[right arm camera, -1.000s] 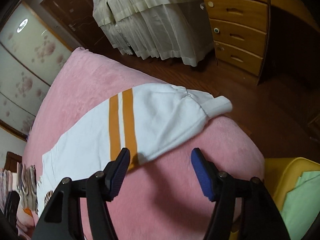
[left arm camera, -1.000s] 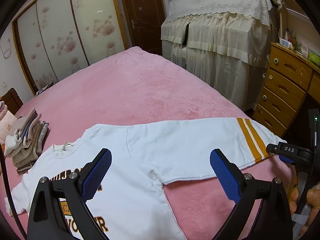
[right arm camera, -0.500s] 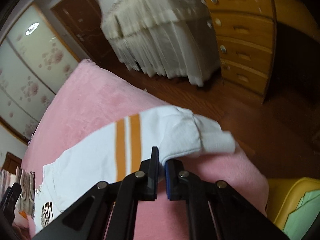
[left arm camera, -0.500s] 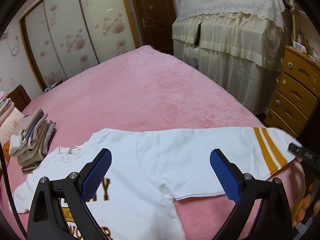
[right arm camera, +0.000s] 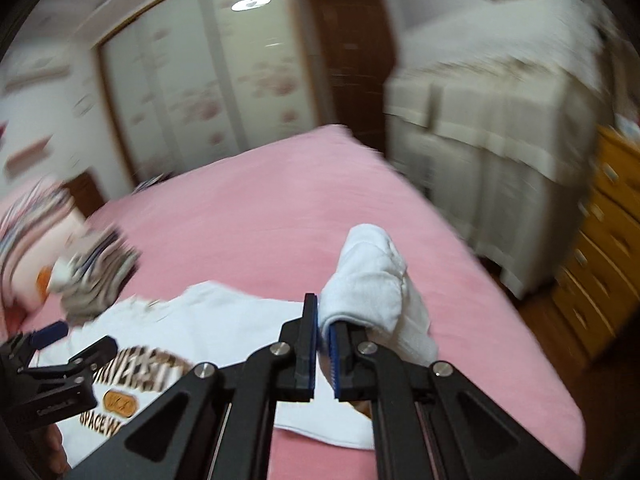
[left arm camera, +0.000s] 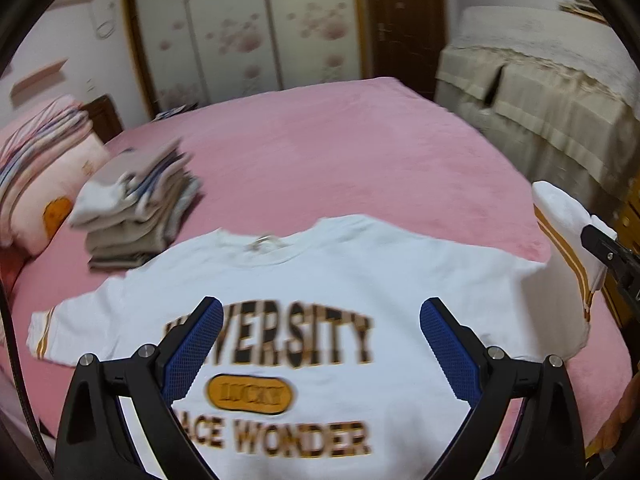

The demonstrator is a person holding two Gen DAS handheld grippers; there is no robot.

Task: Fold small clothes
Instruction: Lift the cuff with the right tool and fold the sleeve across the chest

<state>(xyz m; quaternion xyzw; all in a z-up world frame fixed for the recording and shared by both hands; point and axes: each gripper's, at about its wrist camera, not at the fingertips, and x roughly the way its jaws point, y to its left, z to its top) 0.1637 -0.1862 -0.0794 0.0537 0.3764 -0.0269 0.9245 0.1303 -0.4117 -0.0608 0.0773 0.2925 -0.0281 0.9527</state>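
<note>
The right gripper [right arm camera: 325, 344] has its 2 black fingers pressed nearly together, with the blue pads pinching the white fabric of a sleeve [right arm camera: 372, 280]. The sleeve rises from the pinch as a rounded, bunched lump, lifted off the bed and leaning toward the body of the garment. In the left wrist view the same sleeve [left arm camera: 564, 232] stands up at the right edge, showing 2 orange stripes near its cuff, with the tip of the right gripper [left arm camera: 600, 240] clamped on it.

The left gripper [left arm camera: 320, 344] holds its 2 fingers wide apart with nothing between them. Its blue pads [left arm camera: 194, 348] hover above the chest of a white sweatshirt [left arm camera: 320, 276], framing the printed lettering.

The sweatshirt lies front side up on a pink bedspread [left arm camera: 320, 140], near the edge closest to the cameras, its neckline pointing toward the far side of the bed. Dark and orange letters read "UNIVERSITY", below them an orange oval badge [left arm camera: 250, 394], then a second line ending in "WONDER". The other sleeve [left arm camera: 60, 328] lies flat, stretched out to the left, with orange stripes at its end.

Beyond the left shoulder of the sweatshirt sits a stack of folded clothes [left arm camera: 136, 216] in grey and white. Further left are pillows [left arm camera: 40, 160], striped and pale pink. Behind the bed stand sliding wardrobe doors [left arm camera: 248, 28] with a pink flower pattern and a dark wooden door [left arm camera: 404, 24]. To the right is furniture draped in cream cloth [left arm camera: 552, 92], and a wooden chest of drawers [right arm camera: 600, 260] stands beside it.
</note>
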